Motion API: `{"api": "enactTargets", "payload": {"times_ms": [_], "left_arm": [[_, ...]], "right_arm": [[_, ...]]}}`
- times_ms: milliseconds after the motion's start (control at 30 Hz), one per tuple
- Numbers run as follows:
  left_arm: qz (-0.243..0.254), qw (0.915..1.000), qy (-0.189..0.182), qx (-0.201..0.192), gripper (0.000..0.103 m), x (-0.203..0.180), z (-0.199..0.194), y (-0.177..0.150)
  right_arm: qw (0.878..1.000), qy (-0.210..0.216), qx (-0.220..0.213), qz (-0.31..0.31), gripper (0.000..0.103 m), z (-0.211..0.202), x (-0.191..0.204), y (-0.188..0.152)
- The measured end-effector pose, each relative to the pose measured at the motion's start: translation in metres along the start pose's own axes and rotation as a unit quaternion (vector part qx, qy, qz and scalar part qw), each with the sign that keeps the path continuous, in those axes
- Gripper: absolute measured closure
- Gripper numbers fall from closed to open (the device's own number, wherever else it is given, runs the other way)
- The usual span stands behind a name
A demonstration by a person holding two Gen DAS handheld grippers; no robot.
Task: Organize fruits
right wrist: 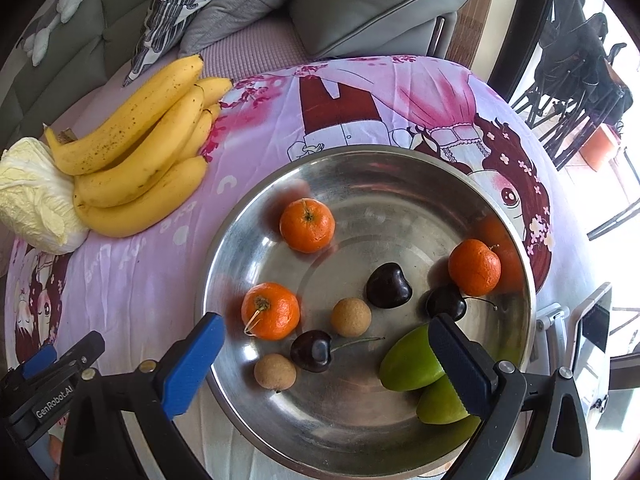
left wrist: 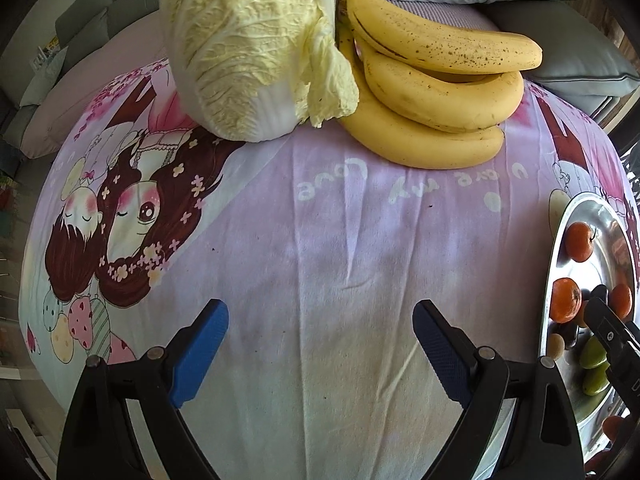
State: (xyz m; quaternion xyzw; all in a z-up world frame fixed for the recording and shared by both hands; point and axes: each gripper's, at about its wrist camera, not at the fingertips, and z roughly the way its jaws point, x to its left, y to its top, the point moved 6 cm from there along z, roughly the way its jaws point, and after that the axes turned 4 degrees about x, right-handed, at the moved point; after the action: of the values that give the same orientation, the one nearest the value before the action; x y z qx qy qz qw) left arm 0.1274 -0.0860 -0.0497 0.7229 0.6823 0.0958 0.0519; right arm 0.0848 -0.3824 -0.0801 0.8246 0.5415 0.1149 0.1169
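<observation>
A steel bowl point(right wrist: 400, 168) sits on the pink cartoon cloth and holds three mandarins point(right wrist: 307, 225), three dark cherries point(right wrist: 389, 285), two tan longans point(right wrist: 351, 317) and two green fruits point(right wrist: 410, 364). My right gripper point(right wrist: 324, 364) hangs open over the bowl's near side, nothing between its blue pads. A bunch of bananas point(left wrist: 432, 92) lies at the far side beside a napa cabbage point(left wrist: 248, 48). My left gripper point(left wrist: 320, 356) is open over bare cloth, well short of the bananas. The bowl point(left wrist: 560, 240) shows at the right edge of the left wrist view.
Grey sofa cushions point(right wrist: 360, 4) and a patterned pillow point(right wrist: 176, 4) lie behind the table. Chair frames point(right wrist: 576, 80) stand by a bright window at the right. The left gripper's tip point(right wrist: 60, 364) shows at the lower left of the right wrist view.
</observation>
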Motion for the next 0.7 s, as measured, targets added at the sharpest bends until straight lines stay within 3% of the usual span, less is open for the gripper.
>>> {"api": "enactTargets", "payload": {"times_ms": [467, 700], "left_arm": [[-0.023, 0.9996, 0.007, 0.014, 0.009, 0.039, -0.011, -0.05], [-0.036, 0.9992, -0.007, 0.017, 0.009, 0.062, -0.015, -0.075]], "right_arm": [[0.999, 0.004, 0.004, -0.037, 0.0, -0.001, 0.026, -0.017], [0.998, -0.003, 0.006, -0.057, 0.0, -0.004, 0.035, -0.031]]}}
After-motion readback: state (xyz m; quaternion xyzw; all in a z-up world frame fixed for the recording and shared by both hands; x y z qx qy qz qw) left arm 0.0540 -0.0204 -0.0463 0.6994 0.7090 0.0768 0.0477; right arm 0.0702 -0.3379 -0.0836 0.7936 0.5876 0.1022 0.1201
